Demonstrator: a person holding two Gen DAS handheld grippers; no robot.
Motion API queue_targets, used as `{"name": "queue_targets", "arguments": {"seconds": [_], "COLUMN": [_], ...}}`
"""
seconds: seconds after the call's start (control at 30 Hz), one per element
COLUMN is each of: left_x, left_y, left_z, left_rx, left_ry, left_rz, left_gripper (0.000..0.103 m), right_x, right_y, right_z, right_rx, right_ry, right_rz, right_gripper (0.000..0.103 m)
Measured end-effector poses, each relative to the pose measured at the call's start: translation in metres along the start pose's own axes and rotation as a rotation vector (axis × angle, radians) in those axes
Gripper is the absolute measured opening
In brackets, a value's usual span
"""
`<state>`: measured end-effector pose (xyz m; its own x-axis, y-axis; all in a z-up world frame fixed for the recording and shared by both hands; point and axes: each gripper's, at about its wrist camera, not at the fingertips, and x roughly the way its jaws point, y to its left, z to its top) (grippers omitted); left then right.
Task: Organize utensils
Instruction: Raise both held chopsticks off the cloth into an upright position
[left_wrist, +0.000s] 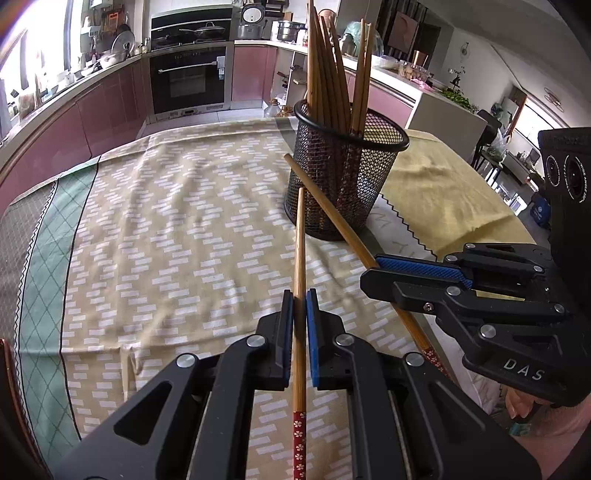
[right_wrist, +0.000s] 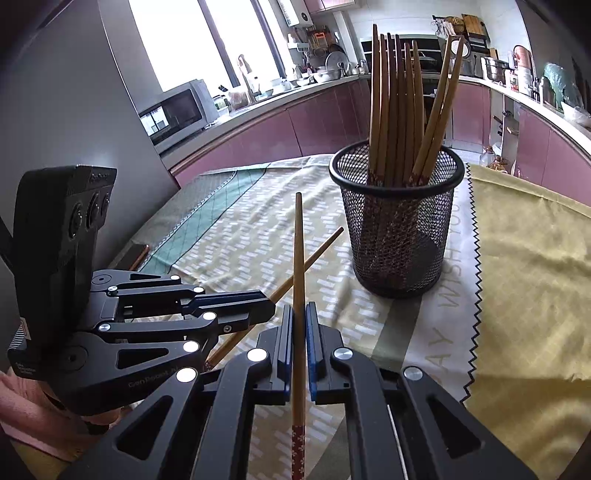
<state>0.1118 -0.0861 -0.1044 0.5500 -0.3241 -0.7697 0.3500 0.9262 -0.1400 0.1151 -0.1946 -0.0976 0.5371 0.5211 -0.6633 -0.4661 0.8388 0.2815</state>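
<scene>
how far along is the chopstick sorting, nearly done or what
Mostly done, it looks like. A bundle of chopsticks already stands upright in the black mesh holder. In hand: the left gripper is shut on one chopstick, and the right gripper is shut on another chopstick, both pointing toward the holder. Left: dropping those two in. No loose chopsticks show on the tablecloth.

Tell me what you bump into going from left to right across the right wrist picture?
Left gripper → chopstick in the right gripper → black mesh holder full of chopsticks → yellow cloth.
</scene>
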Motion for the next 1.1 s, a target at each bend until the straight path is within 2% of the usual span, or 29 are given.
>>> {"name": "queue_targets", "arguments": {"seconds": [0.47,1.1], "left_x": [-0.024,-0.043], "left_y": [-0.001,-0.004], "left_z": [0.007,0.011], "left_rx": [-0.015,-0.017], "left_ry": [-0.057,-0.11], "left_rz": [-0.041,-0.059], "left_gripper": [0.008,0.008], "right_x": [-0.018,-0.033], "right_y": [-0.001,-0.003], "right_z": [0.011,0.017], "right_rx": [0.015,0.021], "right_ry": [-0.066,-0.123], "right_rz": [0.006,0.005], "right_gripper": [0.006,0.006]}}
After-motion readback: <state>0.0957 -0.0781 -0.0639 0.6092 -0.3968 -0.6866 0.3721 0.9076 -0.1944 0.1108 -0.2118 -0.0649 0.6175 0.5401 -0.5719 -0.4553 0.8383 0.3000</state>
